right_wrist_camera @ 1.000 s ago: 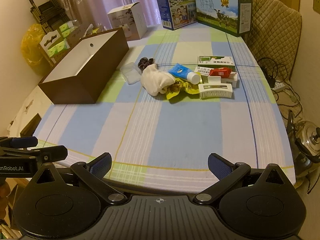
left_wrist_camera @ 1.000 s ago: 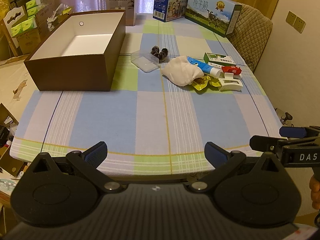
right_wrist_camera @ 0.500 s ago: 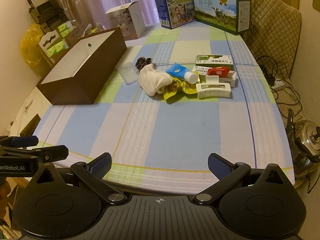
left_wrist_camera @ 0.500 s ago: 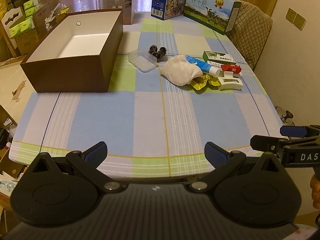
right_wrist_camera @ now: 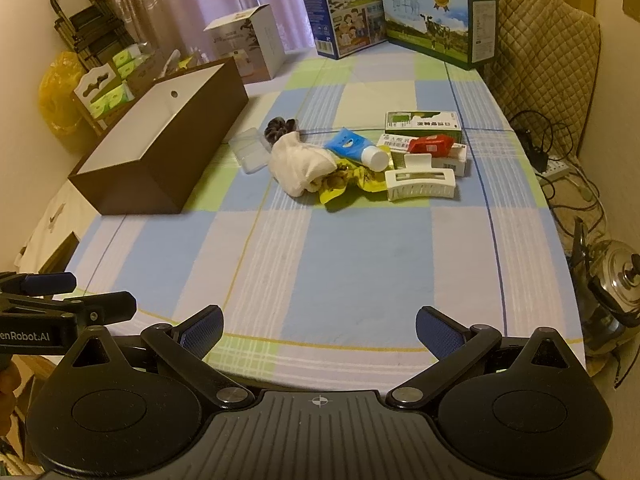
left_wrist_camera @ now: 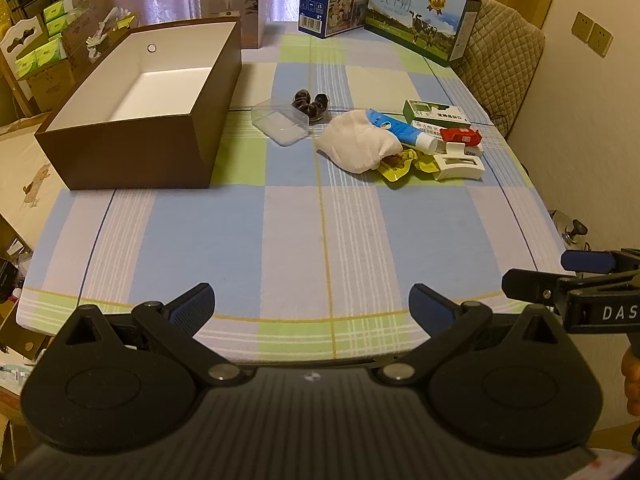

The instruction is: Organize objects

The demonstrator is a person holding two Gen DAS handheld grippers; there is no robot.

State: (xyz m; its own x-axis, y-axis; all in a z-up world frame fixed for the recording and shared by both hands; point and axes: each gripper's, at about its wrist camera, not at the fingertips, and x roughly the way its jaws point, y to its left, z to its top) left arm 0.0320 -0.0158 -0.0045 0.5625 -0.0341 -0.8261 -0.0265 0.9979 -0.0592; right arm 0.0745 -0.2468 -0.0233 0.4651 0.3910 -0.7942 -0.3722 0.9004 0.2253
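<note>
An open brown box (left_wrist_camera: 136,156) with a white inside stands at the table's left; it also shows in the right wrist view (right_wrist_camera: 156,164). A pile lies mid-table: white cloth (left_wrist_camera: 356,144), blue tube (left_wrist_camera: 400,130), white hair clip (left_wrist_camera: 458,166), yellow wrappers (left_wrist_camera: 398,166), red packet (left_wrist_camera: 460,136), green-and-white carton (left_wrist_camera: 434,110), dark scrunchie (left_wrist_camera: 310,102), clear plastic lid (left_wrist_camera: 280,124). My left gripper (left_wrist_camera: 312,308) is open and empty at the near table edge. My right gripper (right_wrist_camera: 320,326) is open and empty, also at the near edge.
Two milk cartons (left_wrist_camera: 420,28) and a white product box (left_wrist_camera: 234,4) stand at the table's far end. A padded chair (left_wrist_camera: 500,68) is at the far right. A metal kettle (right_wrist_camera: 616,280) and cables lie on the floor to the right.
Both grippers have moved slightly forward toward the table; the pile and box sit a little nearer in view. Jaws stay open.
</note>
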